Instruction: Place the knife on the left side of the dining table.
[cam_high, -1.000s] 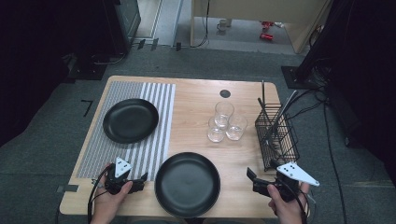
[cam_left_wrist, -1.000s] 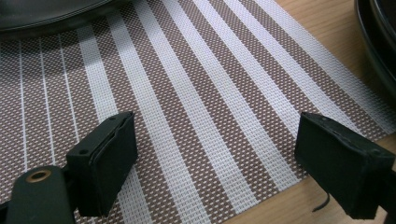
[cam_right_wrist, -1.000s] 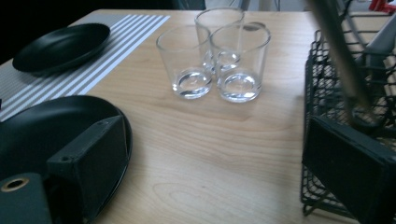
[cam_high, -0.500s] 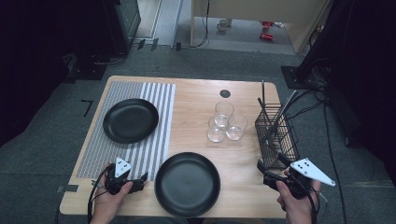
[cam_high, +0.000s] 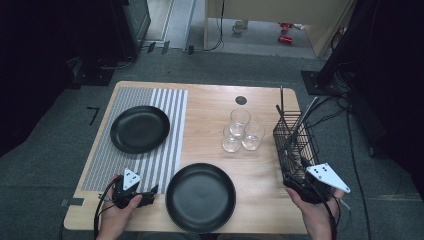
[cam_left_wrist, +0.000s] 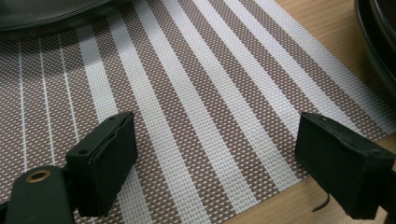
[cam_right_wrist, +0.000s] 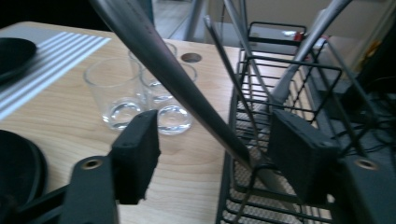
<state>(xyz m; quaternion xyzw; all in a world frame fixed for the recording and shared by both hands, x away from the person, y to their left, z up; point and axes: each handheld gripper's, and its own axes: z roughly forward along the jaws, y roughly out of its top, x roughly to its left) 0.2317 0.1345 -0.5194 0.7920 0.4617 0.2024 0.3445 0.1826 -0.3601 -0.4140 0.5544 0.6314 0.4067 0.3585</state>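
Note:
My right gripper (cam_high: 296, 173) is at the near end of a black wire basket (cam_high: 295, 145) on the table's right edge. In the right gripper view a long metal utensil handle (cam_right_wrist: 177, 74) leans out of the basket (cam_right_wrist: 299, 93) and crosses between the jaws of my right gripper (cam_right_wrist: 215, 135). The jaws have just been closing, with gaps left on both sides of the handle. My left gripper (cam_high: 150, 192) rests open at the near left, its jaws over the striped placemat (cam_left_wrist: 201, 93) with nothing between them.
A black plate (cam_high: 200, 196) sits near the front edge, another black plate (cam_high: 139, 128) on the placemat (cam_high: 170, 125). Three clear glasses (cam_high: 240, 131) stand left of the basket. More metal handles (cam_right_wrist: 303, 51) stick up from it. Cables trail off the table's right side.
My right gripper has shifted right and up to the basket's near end, and its jaws have narrowed around a utensil handle. The left hand has stayed still.

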